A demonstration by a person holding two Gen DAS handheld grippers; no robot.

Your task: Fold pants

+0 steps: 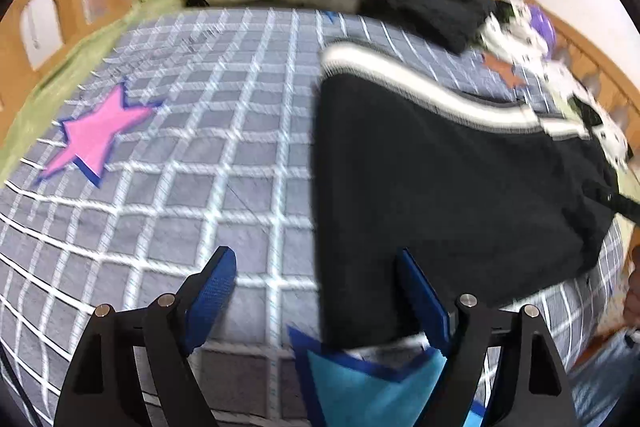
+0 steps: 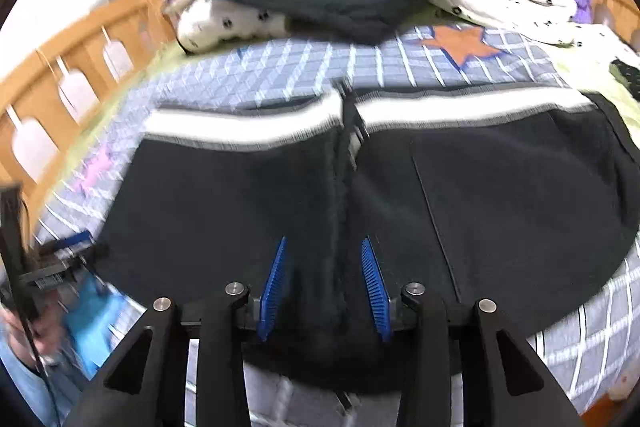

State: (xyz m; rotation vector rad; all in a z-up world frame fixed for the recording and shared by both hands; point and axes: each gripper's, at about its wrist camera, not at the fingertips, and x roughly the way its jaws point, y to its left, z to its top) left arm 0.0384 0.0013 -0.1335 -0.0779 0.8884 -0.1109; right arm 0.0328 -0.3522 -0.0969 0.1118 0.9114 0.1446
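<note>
Checked bedding with star patches covers the bed point(image 1: 168, 155). Left gripper point(image 1: 316, 291) is spread wide, empty, at the left edge of the black pants point(image 2: 460, 195). Right gripper point(image 2: 325, 279) hovers part-open over their middle seam, pinching nothing. Soft, limp fleece, likely light: best pinched at the striped waistband point(image 2: 460, 109) or hem edge.

Even indoor light, heavy motion blur, fisheye warp, dark vignette corners.

My left tongs point(image 1: 316, 291) point steeply downward with the jaws spread wide and nothing between the pads. My right tongs point(image 2: 326, 287) tilt down too, jaws partly apart.
</note>
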